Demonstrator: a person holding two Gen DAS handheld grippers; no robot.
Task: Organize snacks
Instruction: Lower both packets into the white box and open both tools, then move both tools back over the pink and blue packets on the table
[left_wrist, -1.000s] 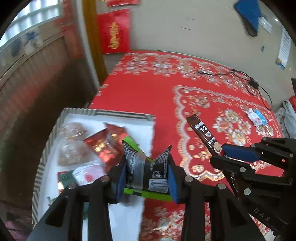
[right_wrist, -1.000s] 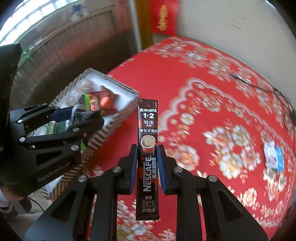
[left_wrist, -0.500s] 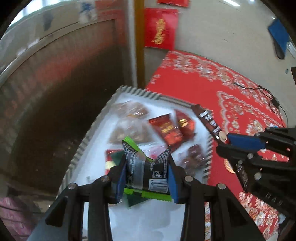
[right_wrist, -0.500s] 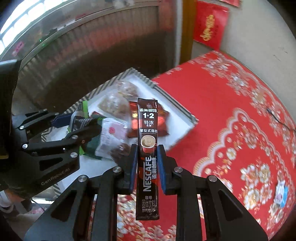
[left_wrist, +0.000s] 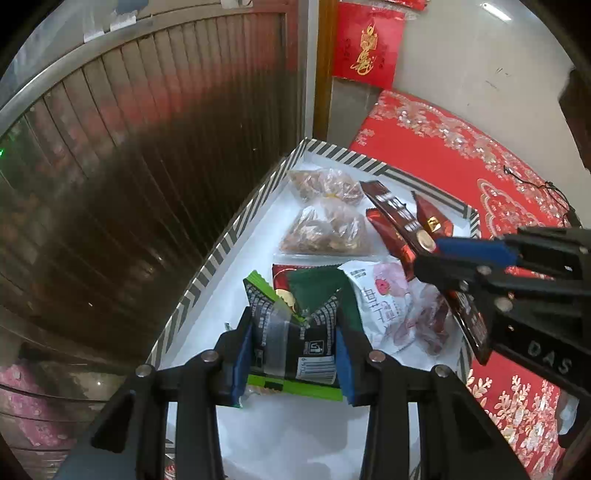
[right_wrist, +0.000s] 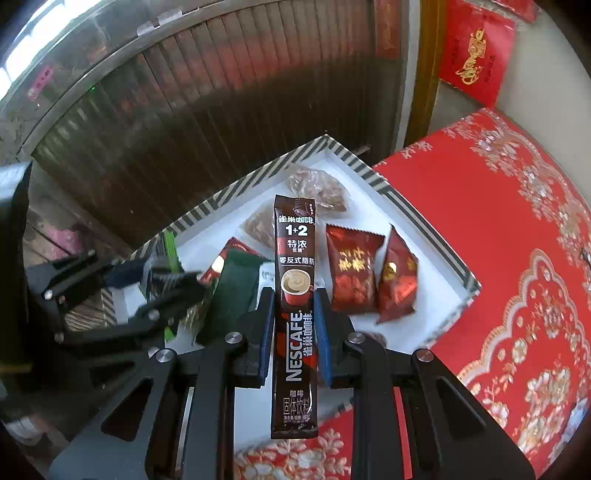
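My left gripper (left_wrist: 293, 350) is shut on a black and green snack packet (left_wrist: 295, 349) and holds it above the near part of a white box with a striped rim (left_wrist: 229, 236). My right gripper (right_wrist: 294, 332) is shut on a brown Nescafe coffee stick (right_wrist: 294, 280) and holds it above the same box (right_wrist: 369, 173). The right gripper shows in the left wrist view (left_wrist: 439, 254), over the box's right side. The box holds two clear bags of nuts (left_wrist: 325, 229), red packets (right_wrist: 354, 273), a dark green packet (left_wrist: 314, 290) and a white packet (left_wrist: 384, 299).
The box sits at the edge of a table with a red patterned cloth (right_wrist: 498, 240). A dark ribbed wall (left_wrist: 147, 166) lies beyond the box. A red poster (left_wrist: 365, 48) hangs on the far wall. A black cable (left_wrist: 546, 192) lies on the cloth.
Both grippers have moved left from above the red cloth to above the box, each still holding its packet. The box now fills the middle of both views.
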